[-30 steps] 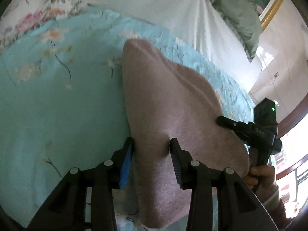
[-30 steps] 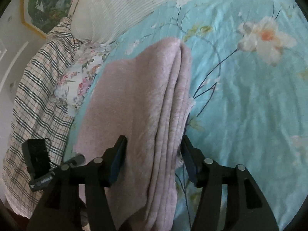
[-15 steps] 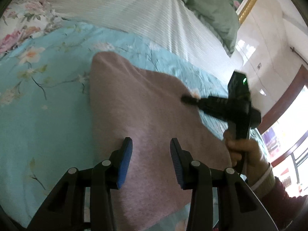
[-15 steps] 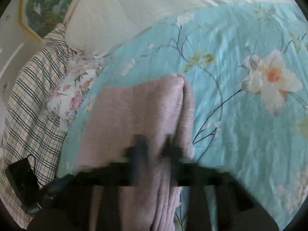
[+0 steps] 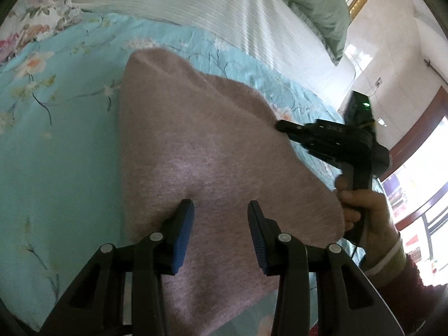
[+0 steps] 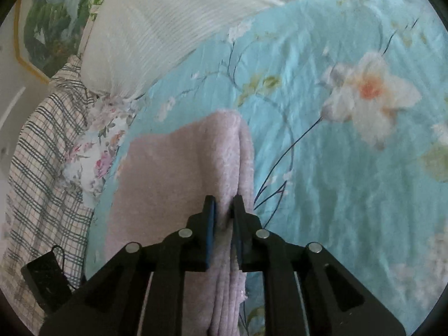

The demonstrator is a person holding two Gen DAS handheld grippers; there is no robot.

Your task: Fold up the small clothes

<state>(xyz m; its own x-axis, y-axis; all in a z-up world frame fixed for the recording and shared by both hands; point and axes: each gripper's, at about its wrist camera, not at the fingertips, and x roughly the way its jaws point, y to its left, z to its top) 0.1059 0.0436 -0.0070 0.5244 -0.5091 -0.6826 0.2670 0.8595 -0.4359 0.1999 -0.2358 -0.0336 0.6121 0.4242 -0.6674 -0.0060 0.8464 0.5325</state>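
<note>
A home bedroom: a bed with floral turquoise quilt (image 6: 350,182), striped pillow (image 5: 196,2), framed picture (image 6: 42,22).

1. My right gripper (image 6: 223,205) has just been closing its jaws; they now pinch the layered right edge of the pink cloth (image 6: 179,179).
2. The cloth lies on the blue floral bedspread (image 6: 336,168).
3. A white striped pillow (image 6: 156,28) sits toward the bed's far edge.
4. A plaid fabric (image 6: 42,154) hangs at the bed's left side.
</note>
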